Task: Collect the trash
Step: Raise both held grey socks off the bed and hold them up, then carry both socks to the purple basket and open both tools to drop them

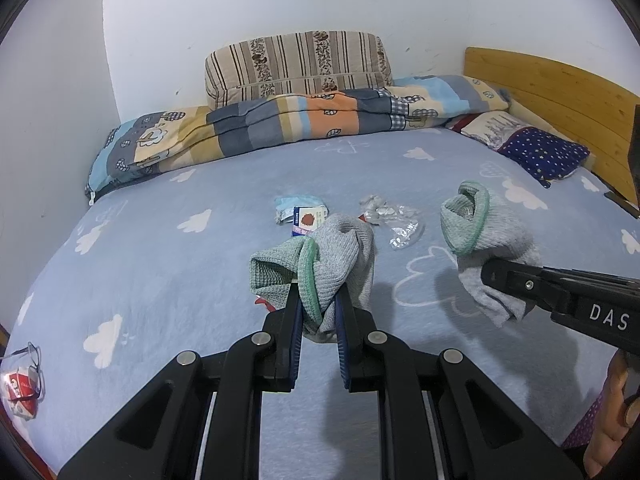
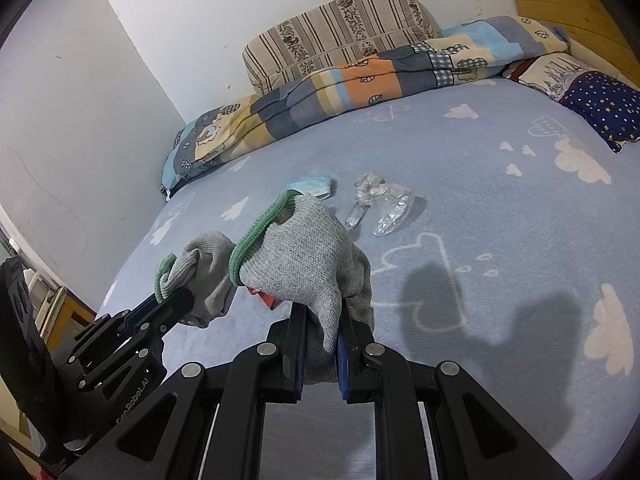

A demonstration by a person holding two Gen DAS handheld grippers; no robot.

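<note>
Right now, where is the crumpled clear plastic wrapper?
The clear plastic wrapper lies on the blue cloud-print bedsheet mid-bed, just right of the light blue face mask and beyond both sock-holding grippers.

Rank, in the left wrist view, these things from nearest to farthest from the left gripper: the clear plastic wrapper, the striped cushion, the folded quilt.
Measured from the left gripper:
1. Clear plastic wrapper, on the bed sheet just ahead, slightly right.
2. Folded quilt, across the far side of the bed.
3. Striped cushion, behind the quilt, against the wall.
</note>
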